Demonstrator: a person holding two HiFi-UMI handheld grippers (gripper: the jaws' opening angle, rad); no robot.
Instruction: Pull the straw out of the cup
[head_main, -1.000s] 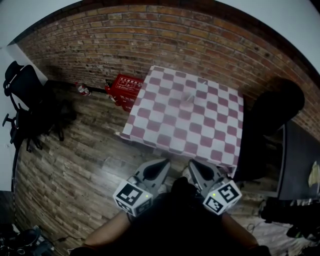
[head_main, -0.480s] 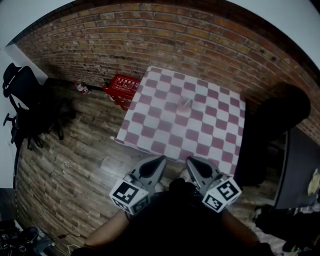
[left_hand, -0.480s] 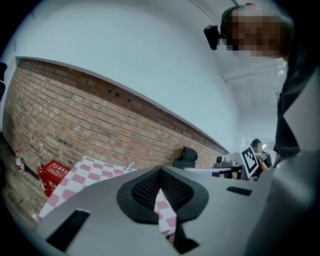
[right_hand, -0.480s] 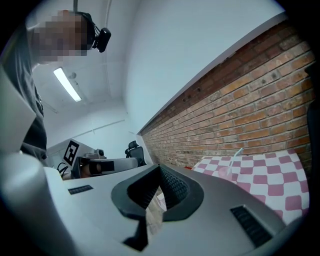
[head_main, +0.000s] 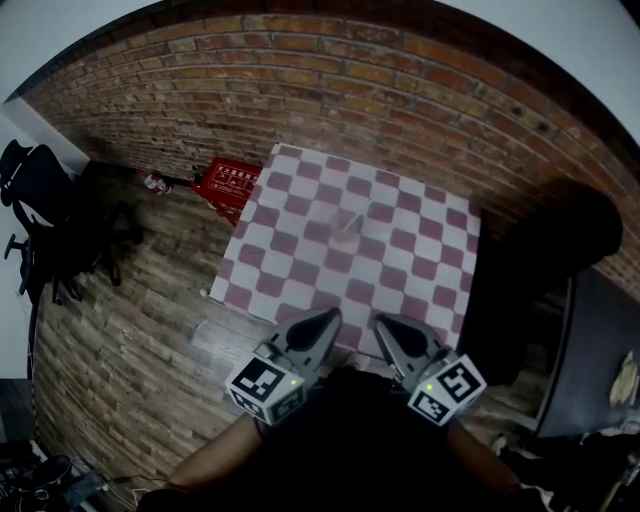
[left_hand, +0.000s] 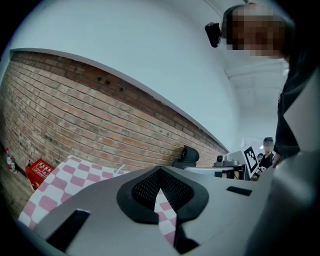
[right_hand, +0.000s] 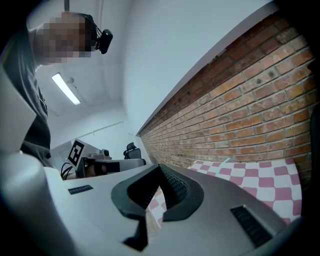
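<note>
A small clear cup (head_main: 346, 231) with a pale straw (head_main: 353, 218) stands near the middle of a table (head_main: 420, 290) covered in pink-and-white checks. Motion blurs the cup. Both grippers hang in front of the table's near edge, well short of the cup. My left gripper (head_main: 328, 318) is shut and holds nothing. My right gripper (head_main: 383, 322) is shut and empty too. In the left gripper view the straw (left_hand: 120, 168) shows as a thin tip over the gripper body, and my left gripper (left_hand: 160, 171) points at the table. The right gripper view shows the straw (right_hand: 223, 161) beyond my right gripper (right_hand: 160, 169).
A brick wall runs behind the table. A red crate (head_main: 222, 182) and a small bottle (head_main: 152, 183) sit on the wooden floor to the left. A black office chair (head_main: 40, 200) stands far left, a dark chair (head_main: 560, 225) and a dark desk (head_main: 595, 350) to the right.
The table and cup have come closer and slid left in the head view as both grippers moved toward them. Both grippers stayed shut.
</note>
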